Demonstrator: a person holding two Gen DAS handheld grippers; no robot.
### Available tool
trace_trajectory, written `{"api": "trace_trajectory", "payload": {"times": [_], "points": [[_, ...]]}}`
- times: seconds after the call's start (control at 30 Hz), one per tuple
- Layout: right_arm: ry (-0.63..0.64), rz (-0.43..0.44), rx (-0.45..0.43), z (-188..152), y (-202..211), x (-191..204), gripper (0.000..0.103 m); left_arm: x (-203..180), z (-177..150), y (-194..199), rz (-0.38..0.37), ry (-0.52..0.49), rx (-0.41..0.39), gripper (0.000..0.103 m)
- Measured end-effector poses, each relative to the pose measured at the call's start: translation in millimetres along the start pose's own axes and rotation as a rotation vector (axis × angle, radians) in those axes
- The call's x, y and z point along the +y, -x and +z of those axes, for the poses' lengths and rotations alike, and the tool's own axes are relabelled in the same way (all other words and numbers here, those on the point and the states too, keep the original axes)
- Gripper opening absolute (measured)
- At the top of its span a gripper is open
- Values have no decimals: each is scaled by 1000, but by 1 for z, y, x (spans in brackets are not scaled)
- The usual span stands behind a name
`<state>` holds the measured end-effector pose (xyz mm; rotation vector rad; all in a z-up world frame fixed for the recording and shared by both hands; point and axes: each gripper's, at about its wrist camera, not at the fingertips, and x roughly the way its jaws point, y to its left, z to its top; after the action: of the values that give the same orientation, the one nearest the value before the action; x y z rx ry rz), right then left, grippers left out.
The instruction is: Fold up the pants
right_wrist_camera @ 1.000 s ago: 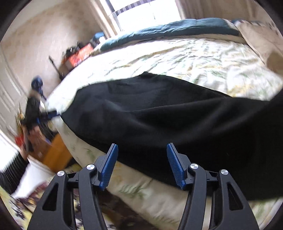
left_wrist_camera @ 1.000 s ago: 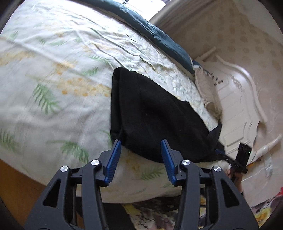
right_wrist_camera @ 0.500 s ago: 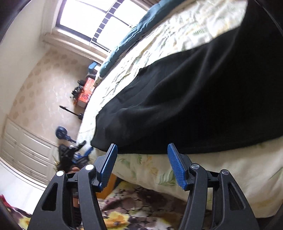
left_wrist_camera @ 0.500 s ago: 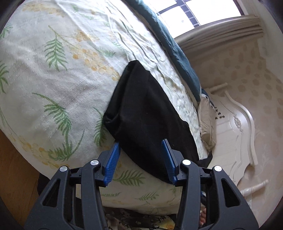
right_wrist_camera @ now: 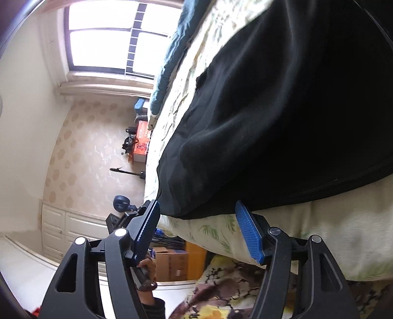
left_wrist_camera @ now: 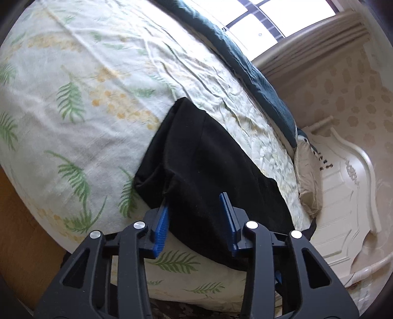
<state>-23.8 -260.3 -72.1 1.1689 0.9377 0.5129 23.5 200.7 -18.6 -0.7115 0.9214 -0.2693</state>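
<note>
Black pants (left_wrist_camera: 211, 171) folded flat along bed edge.

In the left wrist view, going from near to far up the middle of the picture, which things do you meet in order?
left gripper → black pants → floral bed cover → dark blue blanket → window

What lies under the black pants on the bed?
The black pants lie flat on a leaf-print bedspread, which shows all around them and drapes over the bed's near edge. Whatever sits directly beneath the fabric, or between its folded layers, is covered.
</note>
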Motion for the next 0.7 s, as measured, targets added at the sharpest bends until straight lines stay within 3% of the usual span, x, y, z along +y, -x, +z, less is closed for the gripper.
{"api": "trace_trajectory", "payload": {"times": [0.1,0.17,0.27,0.3,0.5,0.6,0.7], "points": [[-18,10,-48,2,-2,-1,63,2,3,-17,-11,8,47,38],[-16,-6,-67,4,-4,0,57,6,5,-27,-9,30,64,37],[16,-80,-74,7,-10,2,21,8,10,-31,11,28,54,14],[14,-82,-78,8,-11,2,12,10,11,-31,5,35,56,13],[59,-79,-83,-9,-5,23,8,13,12,-27,32,14,52,10],[39,-116,-54,-12,-11,7,7,19,11,-30,21,14,62,10],[-51,-53,-34,-13,-18,-19,7,22,10,-32,1,1,61,10]]}}
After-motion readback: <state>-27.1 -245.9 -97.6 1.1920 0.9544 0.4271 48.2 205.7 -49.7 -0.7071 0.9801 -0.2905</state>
